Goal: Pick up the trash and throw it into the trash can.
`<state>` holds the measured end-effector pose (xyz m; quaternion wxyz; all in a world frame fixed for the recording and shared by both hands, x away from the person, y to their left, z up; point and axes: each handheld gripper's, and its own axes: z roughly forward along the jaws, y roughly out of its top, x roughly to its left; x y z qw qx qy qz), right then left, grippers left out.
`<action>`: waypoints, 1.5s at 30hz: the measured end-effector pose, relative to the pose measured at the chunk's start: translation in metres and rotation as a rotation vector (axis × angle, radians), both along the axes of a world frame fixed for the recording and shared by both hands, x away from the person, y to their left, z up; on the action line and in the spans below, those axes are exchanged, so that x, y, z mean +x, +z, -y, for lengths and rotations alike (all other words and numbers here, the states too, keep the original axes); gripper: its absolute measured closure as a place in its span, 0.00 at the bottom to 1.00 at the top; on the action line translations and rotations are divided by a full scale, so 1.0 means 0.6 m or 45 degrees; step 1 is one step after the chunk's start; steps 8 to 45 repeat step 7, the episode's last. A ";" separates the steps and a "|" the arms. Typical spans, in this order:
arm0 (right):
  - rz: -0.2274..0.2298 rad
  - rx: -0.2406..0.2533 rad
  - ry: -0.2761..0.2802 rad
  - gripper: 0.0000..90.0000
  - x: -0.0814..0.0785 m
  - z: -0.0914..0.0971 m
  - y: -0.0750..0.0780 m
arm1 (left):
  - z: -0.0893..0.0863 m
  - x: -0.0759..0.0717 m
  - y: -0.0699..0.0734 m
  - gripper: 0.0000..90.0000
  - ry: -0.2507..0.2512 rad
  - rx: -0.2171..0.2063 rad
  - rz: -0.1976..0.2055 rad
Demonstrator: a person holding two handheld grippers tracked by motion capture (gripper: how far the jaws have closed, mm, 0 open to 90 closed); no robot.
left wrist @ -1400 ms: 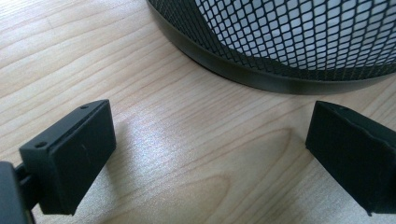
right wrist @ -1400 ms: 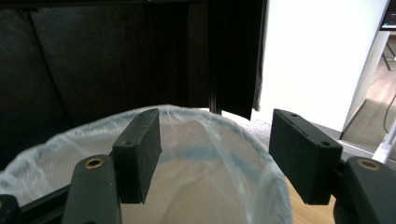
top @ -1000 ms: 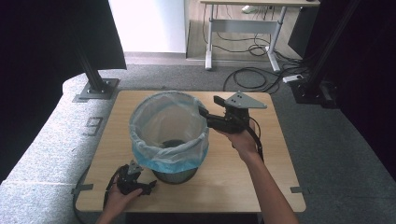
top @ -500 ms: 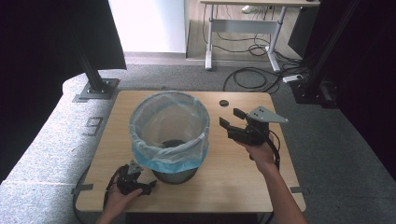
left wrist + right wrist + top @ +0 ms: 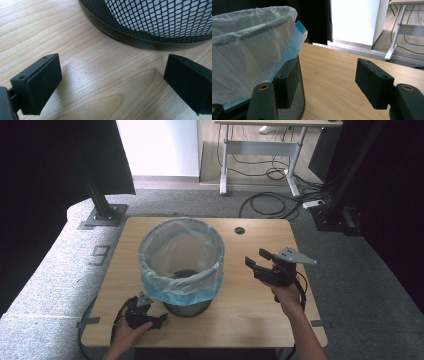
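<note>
A black mesh waste bin (image 5: 187, 306) stands on the wooden table (image 5: 250, 315), lined with a pale blue plastic bag (image 5: 181, 255) folded over its rim. My left gripper (image 5: 156, 318) rests low on the table at the bin's front left, jaws open and empty, facing the bin's base (image 5: 140, 41). My right gripper (image 5: 256, 258) hovers to the right of the bin, apart from it, jaws open with nothing between them. In the right gripper view the bag (image 5: 242, 50) and mesh wall (image 5: 295, 100) lie just left of its left jaw.
A small round hole (image 5: 240, 230) marks the table's far side. Grey padded flooring (image 5: 60, 270) surrounds the table. A black stand (image 5: 102, 212) sits at the far left, and cables (image 5: 270, 202) and a desk frame (image 5: 260, 155) lie beyond.
My right gripper has pulled away from the bin's rim, moving right and downward toward the table's right side. The left gripper has stayed put.
</note>
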<state>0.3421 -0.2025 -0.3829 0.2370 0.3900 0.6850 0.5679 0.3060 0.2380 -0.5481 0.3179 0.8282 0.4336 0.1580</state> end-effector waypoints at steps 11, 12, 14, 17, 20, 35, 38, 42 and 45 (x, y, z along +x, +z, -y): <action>-0.021 -0.019 0.000 0.37 0.001 0.005 -0.014 | 0.000 0.000 0.000 0.02 0.001 0.000 0.000; -0.021 -0.019 0.000 0.37 0.001 0.005 -0.014 | 0.000 0.000 0.000 0.02 0.001 0.000 0.000; -0.021 -0.019 0.000 0.37 0.001 0.005 -0.014 | 0.000 0.000 0.000 0.02 0.001 0.000 0.000; -0.021 -0.019 0.000 0.37 0.001 0.005 -0.014 | 0.000 0.000 0.000 0.02 0.001 0.000 0.000; -0.021 -0.019 0.000 0.37 0.001 0.005 -0.014 | 0.000 0.000 0.000 0.02 0.001 0.000 0.000; -0.021 -0.019 0.000 0.37 0.001 0.005 -0.014 | 0.000 0.000 0.000 0.02 0.001 0.000 0.000; -0.021 -0.019 0.000 0.37 0.001 0.005 -0.014 | 0.000 0.000 0.000 0.02 0.001 0.000 0.000; -0.021 -0.019 0.000 0.37 0.001 0.005 -0.014 | 0.000 0.000 0.000 0.02 0.001 0.000 0.000; -0.021 -0.019 0.000 0.37 0.001 0.005 -0.014 | 0.000 0.000 0.000 0.02 0.001 0.000 0.000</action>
